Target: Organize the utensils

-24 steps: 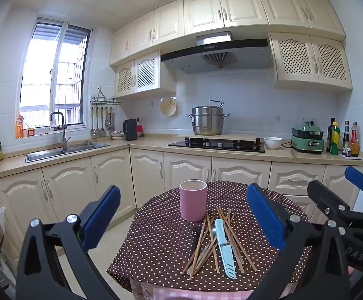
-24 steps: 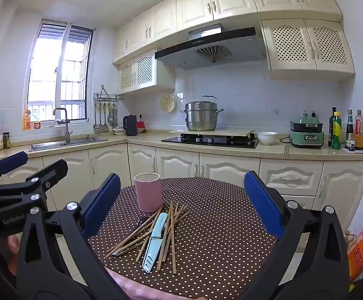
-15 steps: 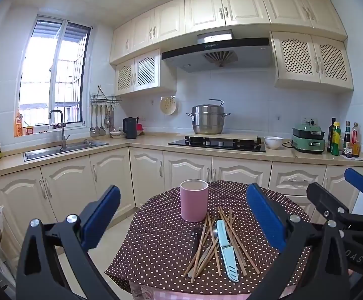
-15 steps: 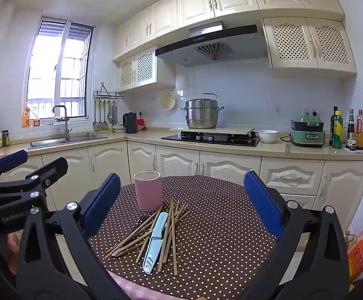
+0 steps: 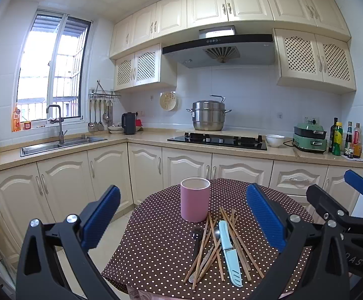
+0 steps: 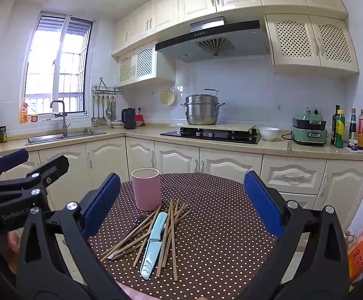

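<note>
On the round brown polka-dot tablecloth (image 5: 156,250), beside a pink cylindrical cup (image 5: 195,199), lay thin, light wooden chopsticks (image 5: 234,240) and a pale blue sheathed knife (image 5: 229,250), likely best pinched mid-shaft, while the left gripper (image 5: 181,215) and right gripper (image 6: 181,202) hovered with jaws spread, empty.

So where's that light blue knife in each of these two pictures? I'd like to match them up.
Left wrist view: the light blue knife lies low and right of centre, in the pile of chopsticks, blade toward the camera.
Right wrist view: the knife lies low and left of centre, in the same pile.
Shared landmark: the pink cup stands on the dotted tablecloth just behind the pile in both.
</note>
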Action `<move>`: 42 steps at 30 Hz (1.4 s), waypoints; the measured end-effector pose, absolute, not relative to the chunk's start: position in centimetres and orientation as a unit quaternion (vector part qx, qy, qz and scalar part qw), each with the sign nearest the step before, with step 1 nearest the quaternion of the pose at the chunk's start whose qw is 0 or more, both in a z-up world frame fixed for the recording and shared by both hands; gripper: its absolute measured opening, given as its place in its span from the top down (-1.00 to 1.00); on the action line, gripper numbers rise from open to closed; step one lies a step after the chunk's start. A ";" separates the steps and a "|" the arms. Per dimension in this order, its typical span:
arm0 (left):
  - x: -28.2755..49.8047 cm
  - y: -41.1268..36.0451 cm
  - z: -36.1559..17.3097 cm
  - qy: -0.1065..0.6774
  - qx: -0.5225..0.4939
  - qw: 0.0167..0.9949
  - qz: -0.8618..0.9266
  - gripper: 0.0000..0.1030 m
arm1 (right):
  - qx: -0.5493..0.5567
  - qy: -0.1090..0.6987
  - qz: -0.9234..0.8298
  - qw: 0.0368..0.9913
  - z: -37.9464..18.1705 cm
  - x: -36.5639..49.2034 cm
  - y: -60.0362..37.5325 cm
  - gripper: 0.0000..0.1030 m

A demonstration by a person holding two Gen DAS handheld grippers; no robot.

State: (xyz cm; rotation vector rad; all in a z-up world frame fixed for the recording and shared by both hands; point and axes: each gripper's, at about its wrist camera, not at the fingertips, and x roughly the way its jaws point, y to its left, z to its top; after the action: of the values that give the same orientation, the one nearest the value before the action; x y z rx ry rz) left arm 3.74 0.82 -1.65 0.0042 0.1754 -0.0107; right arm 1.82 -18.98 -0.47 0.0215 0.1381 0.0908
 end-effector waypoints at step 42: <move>5.2 1.2 -2.0 0.105 0.002 0.995 -0.001 -0.92 | 0.014 0.089 0.048 0.995 -1.9 3.6 -18.7 -0.88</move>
State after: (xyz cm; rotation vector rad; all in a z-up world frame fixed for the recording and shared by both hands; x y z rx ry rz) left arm 5.20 1.20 -2.02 0.0049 0.2096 -0.0028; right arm 3.60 -18.68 -1.91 0.0280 0.1778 0.0967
